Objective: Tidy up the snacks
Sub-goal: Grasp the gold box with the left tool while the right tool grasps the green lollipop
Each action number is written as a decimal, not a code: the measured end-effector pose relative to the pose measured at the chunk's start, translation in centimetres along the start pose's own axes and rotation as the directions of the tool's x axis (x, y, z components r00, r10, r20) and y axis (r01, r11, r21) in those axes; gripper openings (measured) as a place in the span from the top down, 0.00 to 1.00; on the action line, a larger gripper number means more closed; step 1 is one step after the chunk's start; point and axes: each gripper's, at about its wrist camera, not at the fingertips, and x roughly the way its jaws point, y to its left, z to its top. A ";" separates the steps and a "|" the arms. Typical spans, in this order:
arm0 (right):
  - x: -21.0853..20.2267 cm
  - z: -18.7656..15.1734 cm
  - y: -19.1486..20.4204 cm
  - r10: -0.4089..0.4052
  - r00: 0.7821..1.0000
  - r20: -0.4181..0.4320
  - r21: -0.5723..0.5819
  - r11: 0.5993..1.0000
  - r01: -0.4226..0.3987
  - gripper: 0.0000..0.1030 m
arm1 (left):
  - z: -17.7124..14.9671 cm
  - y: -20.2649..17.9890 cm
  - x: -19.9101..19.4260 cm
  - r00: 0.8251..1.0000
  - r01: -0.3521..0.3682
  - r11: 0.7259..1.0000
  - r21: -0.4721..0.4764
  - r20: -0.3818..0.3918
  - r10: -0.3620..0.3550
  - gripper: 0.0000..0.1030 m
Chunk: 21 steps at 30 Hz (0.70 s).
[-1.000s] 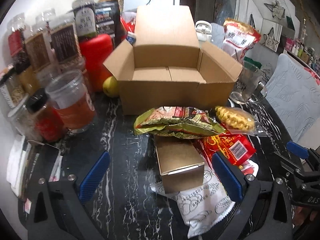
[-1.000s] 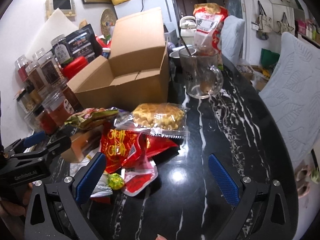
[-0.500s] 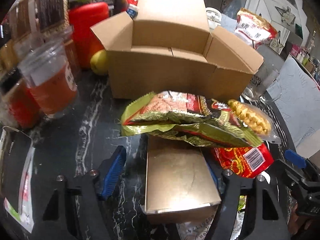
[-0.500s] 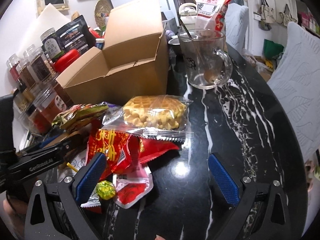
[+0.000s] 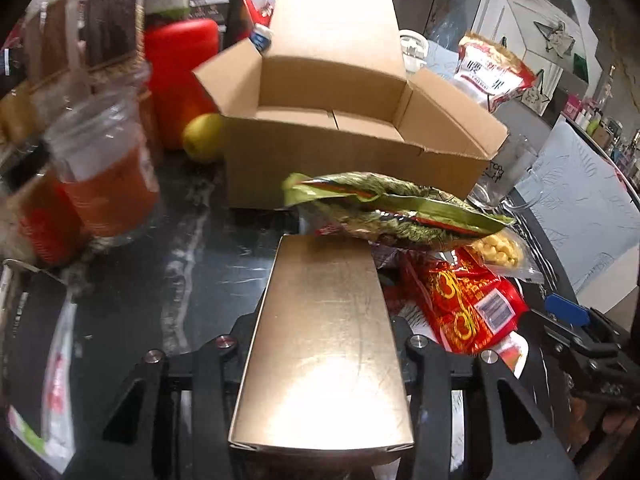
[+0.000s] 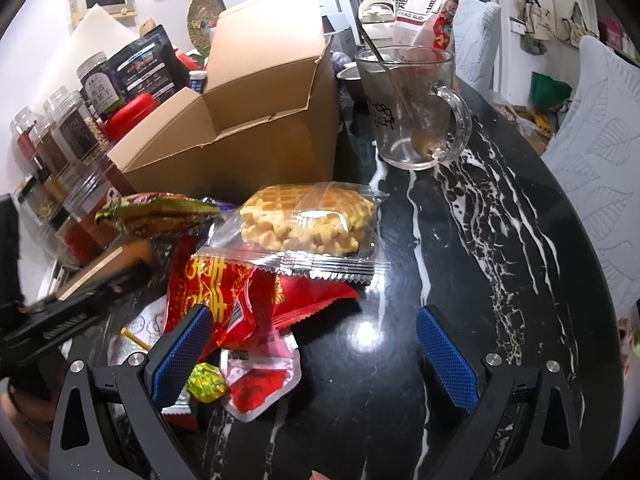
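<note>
Small gold box: left wrist view first. Now fills the middle of the view, clamped along its two long sides by the left gripper, whose jaws have just been closing from wide open onto it. A second ago lying well ahead between spread blue pads, on a white patterned wrapper. Meaning for the task, as a judgement: grasp made, first snack ready to be lifted toward the open cardboard box standing just beyond. Shiny, flat-topped, rectangular carton, glare on its near half, near edge slightly dented at the corners; rigid, so likely to hold well between the pads. Far end tucked under the green-and-red foil bag, which rests partly on it. Worth watching on the lift, since the bag may slide off. To the right, a red packet and the waffle pack just beside.

Right wrist view next. Right gripper spread wide, nothing between its blue pads, hovering over the black marble table near the snack pile. Little changed here apart from a slightly closer look at the pile. Gold box visible only as a blurred edge at the left, under the foil bag, held in the dark left gripper. Waffle pack in front of the cardboard box, glass mug to the right.
</note>
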 end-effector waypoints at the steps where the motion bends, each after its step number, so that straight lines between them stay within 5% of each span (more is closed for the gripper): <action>1: -0.1 -0.1 0.1 0.002 1.000 0.002 -0.003 1.000 -0.002 0.00 | -0.2 0.3 -0.6 1.000 0.003 1.000 -0.002 0.003 -0.003 0.58; 6: -0.7 -1.0 1.0 0.066 0.998 0.002 -0.032 0.997 -0.066 0.00 | -1.5 1.9 -3.0 1.000 -0.011 1.000 -0.007 0.012 0.011 0.58; 9: -1.3 -1.9 1.9 0.094 0.996 -0.005 -0.070 0.993 -0.094 0.09 | -2.4 2.7 -3.8 1.000 -0.025 1.000 -0.009 0.008 0.025 0.58; 11: -1.3 -2.4 2.7 0.091 0.996 -0.015 -0.106 0.990 -0.093 0.33 | -3.0 3.2 -3.9 1.000 -0.020 1.000 -0.015 -0.002 0.020 0.58; 14: -1.2 -2.9 3.8 0.066 0.998 -0.023 -0.165 0.984 -0.069 0.54 | -3.9 3.4 -3.8 1.000 -0.009 1.000 -0.020 -0.025 0.009 0.58; 21: -1.5 -3.8 6.1 0.106 0.994 -0.029 -0.288 0.951 -0.110 0.55 | -5.0 3.9 -4.0 0.999 0.011 0.999 -0.040 -0.047 -0.013 0.58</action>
